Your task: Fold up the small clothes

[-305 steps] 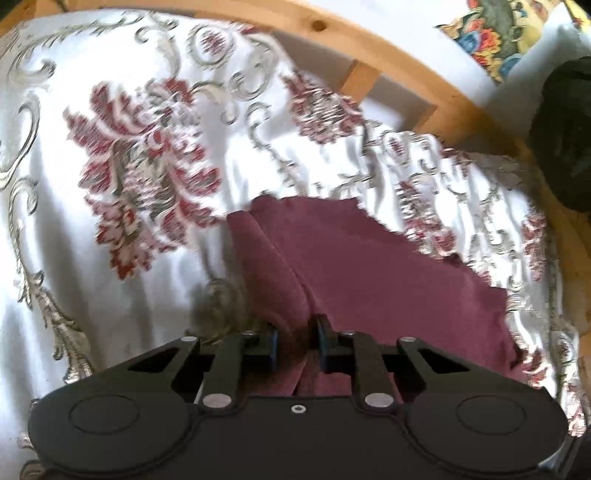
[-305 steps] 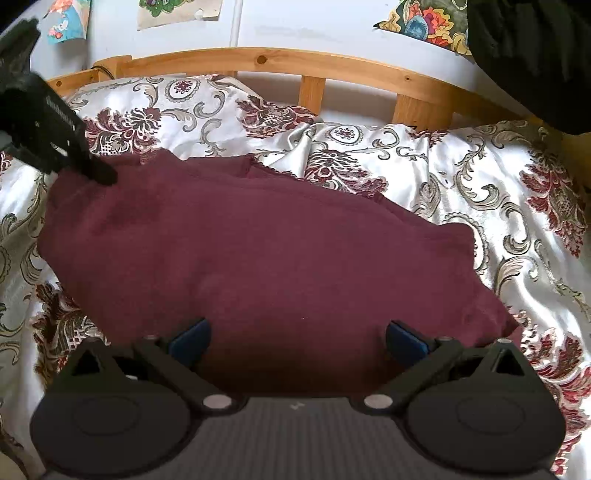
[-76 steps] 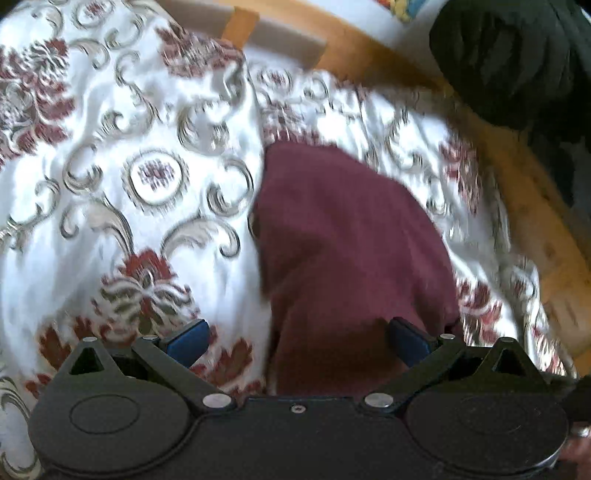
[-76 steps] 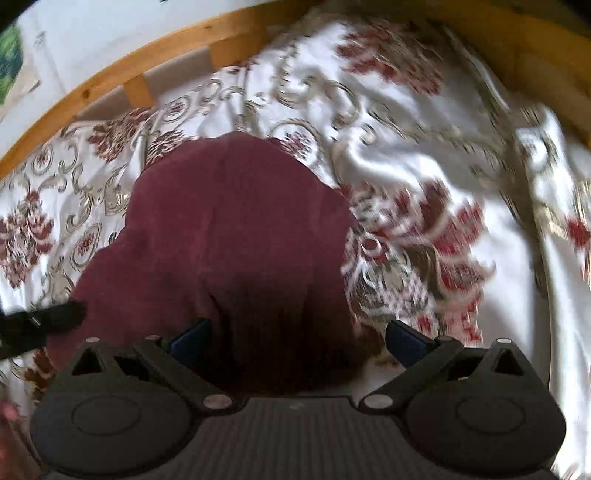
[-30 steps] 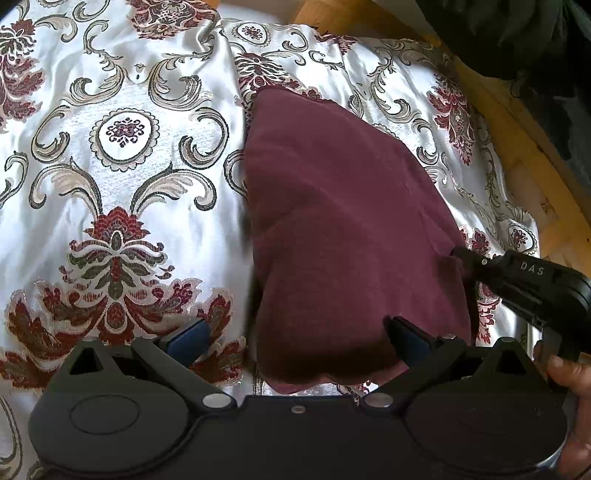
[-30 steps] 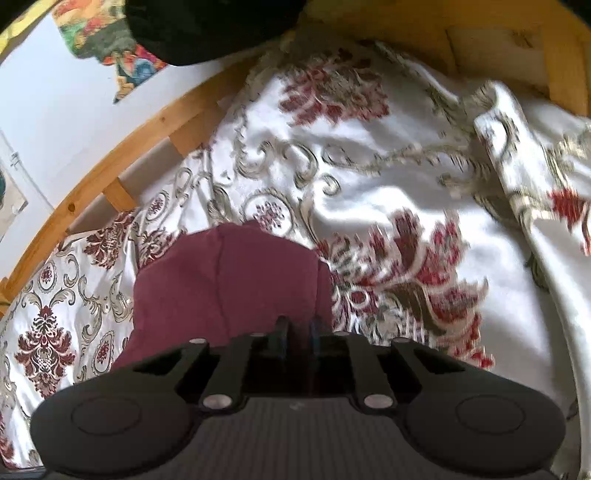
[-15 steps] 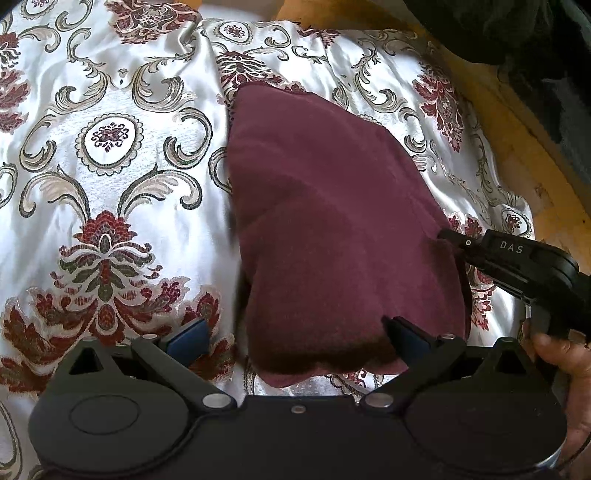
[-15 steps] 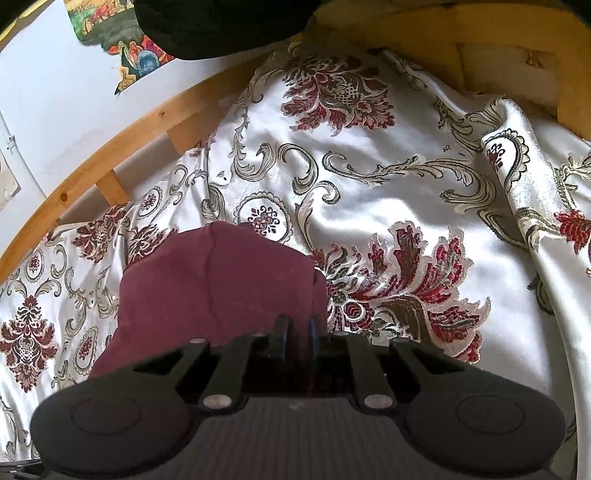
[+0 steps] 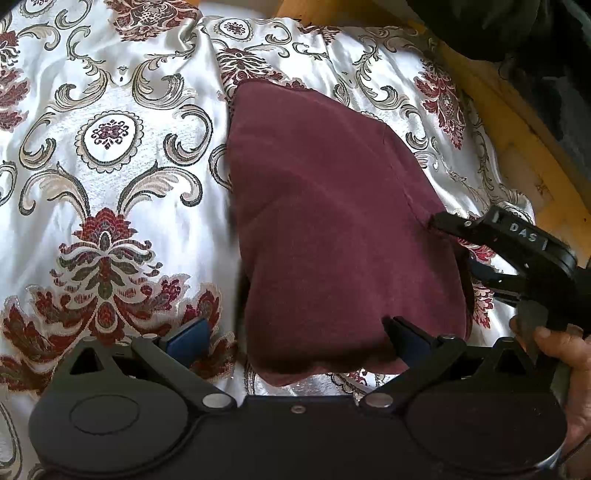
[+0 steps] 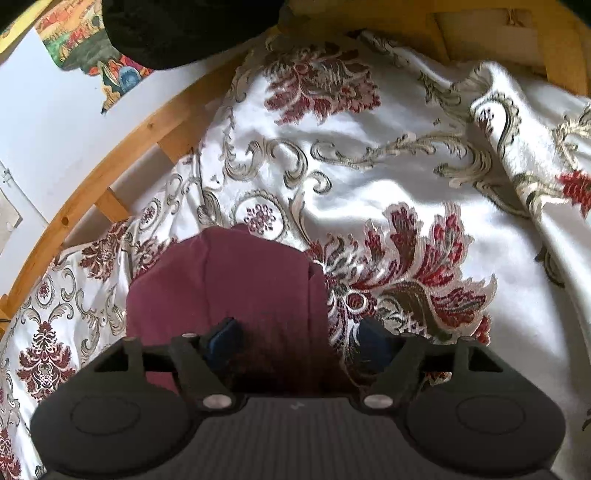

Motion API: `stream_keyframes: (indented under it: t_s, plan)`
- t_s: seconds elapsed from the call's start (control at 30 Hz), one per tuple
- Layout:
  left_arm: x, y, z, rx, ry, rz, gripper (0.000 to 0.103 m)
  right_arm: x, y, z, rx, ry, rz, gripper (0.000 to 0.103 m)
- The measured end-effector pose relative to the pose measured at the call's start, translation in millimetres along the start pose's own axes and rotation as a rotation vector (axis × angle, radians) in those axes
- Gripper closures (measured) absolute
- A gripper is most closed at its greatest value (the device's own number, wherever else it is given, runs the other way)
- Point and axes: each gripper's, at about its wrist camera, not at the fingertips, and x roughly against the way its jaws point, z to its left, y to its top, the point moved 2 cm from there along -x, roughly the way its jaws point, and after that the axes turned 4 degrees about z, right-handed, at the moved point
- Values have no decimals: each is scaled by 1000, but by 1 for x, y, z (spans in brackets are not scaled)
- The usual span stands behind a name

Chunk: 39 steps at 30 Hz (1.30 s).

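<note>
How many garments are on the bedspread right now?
1: the maroon garment, folded, lies on the floral bedspread, its near edge between the left gripper's open fingers. Other garments may lie outside both views.

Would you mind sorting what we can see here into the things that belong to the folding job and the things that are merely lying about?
Part of the job:
- maroon garment, folded on the bedspread
- left gripper, jaws wide open
- right gripper, jaws opening over the garment's edge

Just lying about:
- floral bedspread
- wooden bed frame
- black cloth
- wall picture
</note>
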Motion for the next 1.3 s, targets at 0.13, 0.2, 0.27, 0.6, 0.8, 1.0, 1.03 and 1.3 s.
stream_keyframes:
  t_s: [0.13,0.2,0.27,0.6,0.8,1.0,1.03,1.3]
  plan:
    - [0,0,0,1,-1,1,1,-9,-3,-1,7,-12,13,34]
    - [0,1,0,4,-2,1,1,-9,-3,1,24,-6,11,44]
    - [2,2,0,6,-7,1,1,-9,-4,4,41,4,12,54]
    - [27,16,8,95,-90,-130,1,-9,-4,0,8,21,23,53]
    - [19,29,22,164,-91,-140,1,-10,-5,-1,-1,13,27,48]
    - [7,29,29,198,-81,-92,1,-10,-6,-4,-25,17,29,45]
    - [5,29,30,205,-83,-85,1,-10,-6,-3,-26,17,29,45]
    - [-1,29,36,232,-112,-66,6,-10,-7,-4,-32,18,29,44]
